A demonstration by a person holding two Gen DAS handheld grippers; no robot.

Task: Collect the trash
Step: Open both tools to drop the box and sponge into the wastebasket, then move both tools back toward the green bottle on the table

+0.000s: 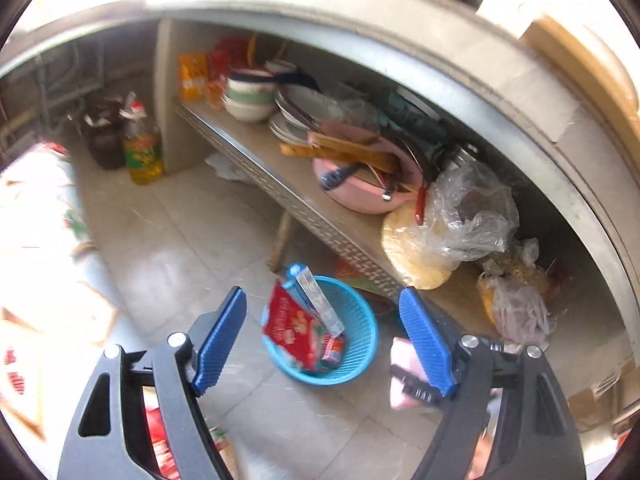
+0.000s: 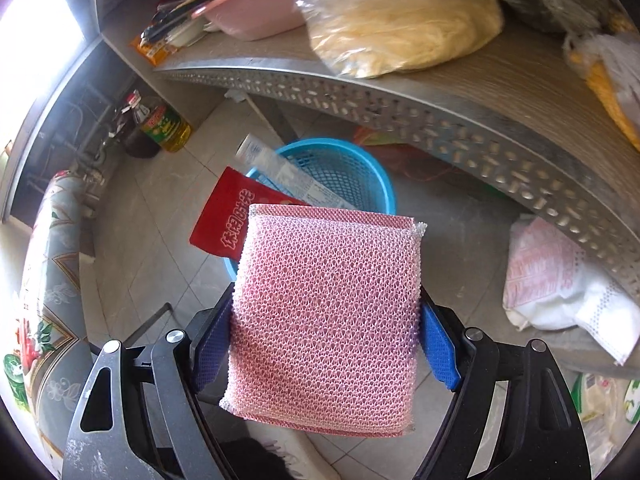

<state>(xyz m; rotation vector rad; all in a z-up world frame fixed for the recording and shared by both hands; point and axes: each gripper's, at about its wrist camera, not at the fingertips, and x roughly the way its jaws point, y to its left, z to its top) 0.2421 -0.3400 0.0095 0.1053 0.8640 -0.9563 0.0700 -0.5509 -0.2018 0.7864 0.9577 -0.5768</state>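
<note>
A blue plastic basket (image 1: pixel 362 346) stands on the tiled floor under the metal shelf. A red snack packet (image 1: pixel 288 320) and a long toothpaste box (image 1: pixel 316 298) lean out of it. My left gripper (image 1: pixel 322 300) hovers above the basket, open, with nothing between its blue pads. My right gripper (image 2: pixel 326 300) is shut on a pink mesh scouring sponge (image 2: pixel 324 320), held flat between widely spread pads. The sponge hangs just in front of the basket (image 2: pixel 360 168) and hides part of the red packet (image 2: pixel 224 216) and box (image 2: pixel 288 176). In the left wrist view a pink blur shows behind the right finger.
A perforated metal shelf (image 1: pixel 280 176) carries bowls, plates, a pink basin (image 1: pixel 352 196) and a bag of yellow noodles (image 2: pixel 400 20). An oil bottle (image 1: pixel 142 156) stands at the back left. A white sack (image 2: pixel 560 288) lies on the floor at right, patterned cloth (image 2: pixel 48 280) at left.
</note>
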